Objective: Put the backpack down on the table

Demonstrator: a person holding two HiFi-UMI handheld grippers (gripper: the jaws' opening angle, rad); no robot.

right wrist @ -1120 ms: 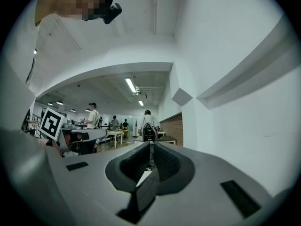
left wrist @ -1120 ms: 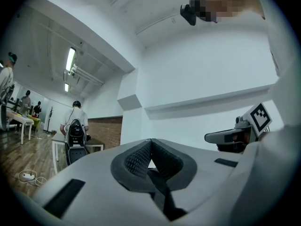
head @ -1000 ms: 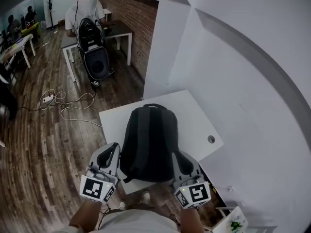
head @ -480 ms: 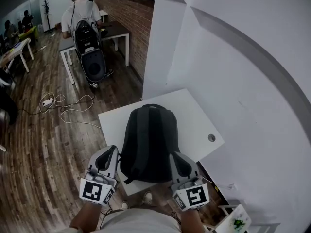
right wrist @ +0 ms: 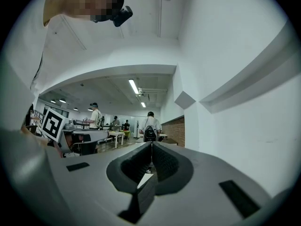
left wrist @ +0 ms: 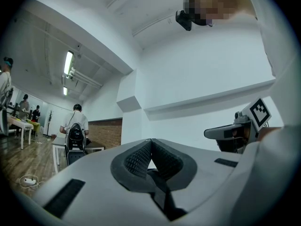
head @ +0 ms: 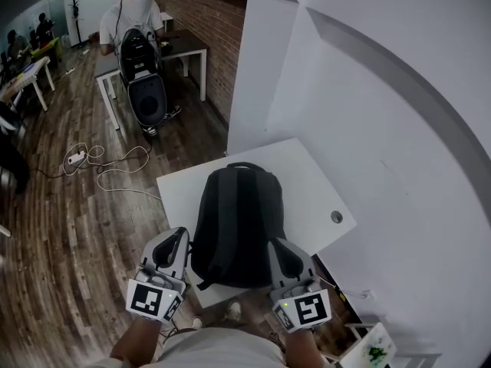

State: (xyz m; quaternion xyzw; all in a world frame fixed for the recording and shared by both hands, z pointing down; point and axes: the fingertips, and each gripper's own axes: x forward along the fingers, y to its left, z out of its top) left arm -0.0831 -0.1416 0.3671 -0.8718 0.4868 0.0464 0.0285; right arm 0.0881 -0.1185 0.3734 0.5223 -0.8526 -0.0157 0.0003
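Head view: backpack (head: pixel 238 225) lay on counter (head: pixel 311 176), long axis near-to-far, between left gripper (head: pixel 177 234) and right gripper (head: pixel 278 245); both jaws closed, empty.

The backpack (head: pixel 238 225) is dark grey to black. It lies flat on the white table (head: pixel 314 182) with its long axis running from 12 to 6 o'clock. Its carry handle (head: pixel 244 165) arches at the 12 o'clock end. The bottom end sits close to the table's edge at 6 o'clock, where a short strap end (head: pixel 203 284) sticks out towards 7 o'clock. The table's round cable hole (head: pixel 336 217) lies at 3 o'clock from the backpack.
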